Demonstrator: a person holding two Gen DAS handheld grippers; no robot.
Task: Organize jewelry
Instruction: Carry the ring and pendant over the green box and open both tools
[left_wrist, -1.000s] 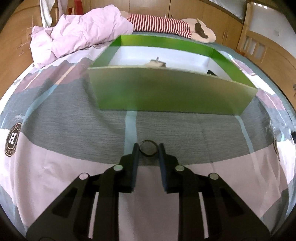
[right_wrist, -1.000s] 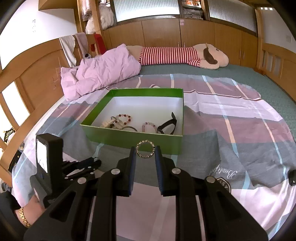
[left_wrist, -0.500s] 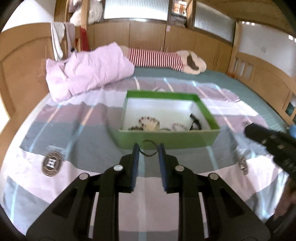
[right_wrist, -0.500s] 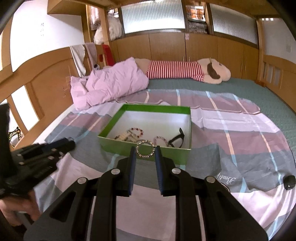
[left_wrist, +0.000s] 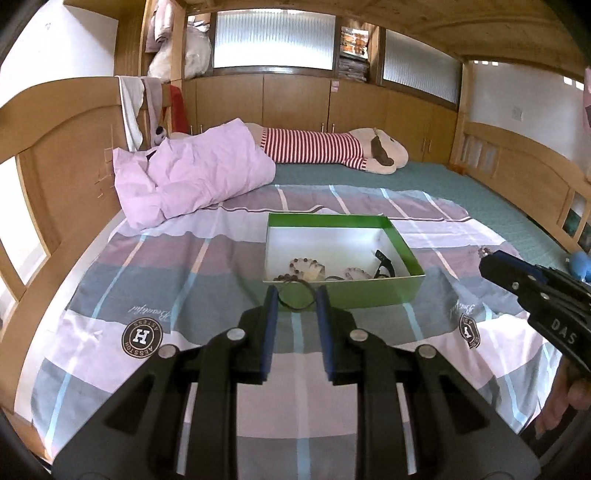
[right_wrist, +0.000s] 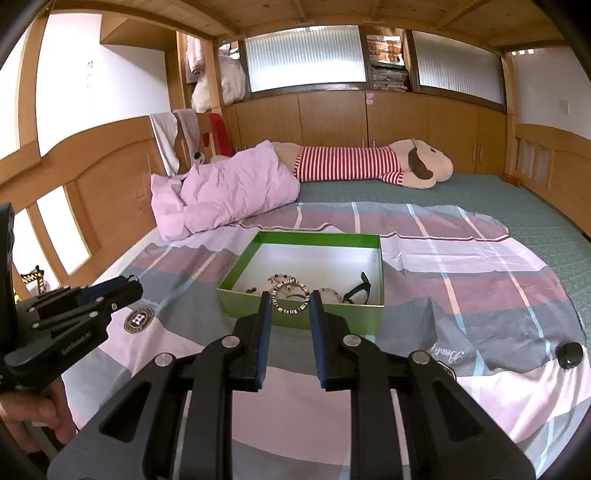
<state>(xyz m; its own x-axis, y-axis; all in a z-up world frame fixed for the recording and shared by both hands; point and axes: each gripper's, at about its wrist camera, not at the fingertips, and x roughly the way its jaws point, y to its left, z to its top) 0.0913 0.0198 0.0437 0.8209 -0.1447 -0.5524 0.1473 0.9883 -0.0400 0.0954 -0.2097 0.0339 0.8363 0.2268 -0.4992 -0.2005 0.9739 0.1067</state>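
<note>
A green box (left_wrist: 380, 291) (right_wrist: 295, 314) with a white floor lies on the plaid bedspread and holds several bracelets (left_wrist: 306, 266) and a black band (left_wrist: 384, 264). My left gripper (left_wrist: 296, 297) is shut on a thin dark bangle (left_wrist: 295, 306), raised in front of the box's near wall. My right gripper (right_wrist: 289, 300) is shut on a studded silver ring bracelet (right_wrist: 289, 313), raised before the box's near wall. The right gripper also shows in the left wrist view (left_wrist: 491, 258); the left one shows in the right wrist view (right_wrist: 133, 286).
A pink quilt (left_wrist: 192, 173) and a striped plush toy (left_wrist: 332, 147) lie at the back of the bed. A small black round object (right_wrist: 570, 354) sits on the bedspread at right. Wooden bed rails (left_wrist: 55, 155) run along both sides.
Both grippers have risen and pulled back from the box, each still holding its bracelet. The box now looks smaller and lower in both views.
</note>
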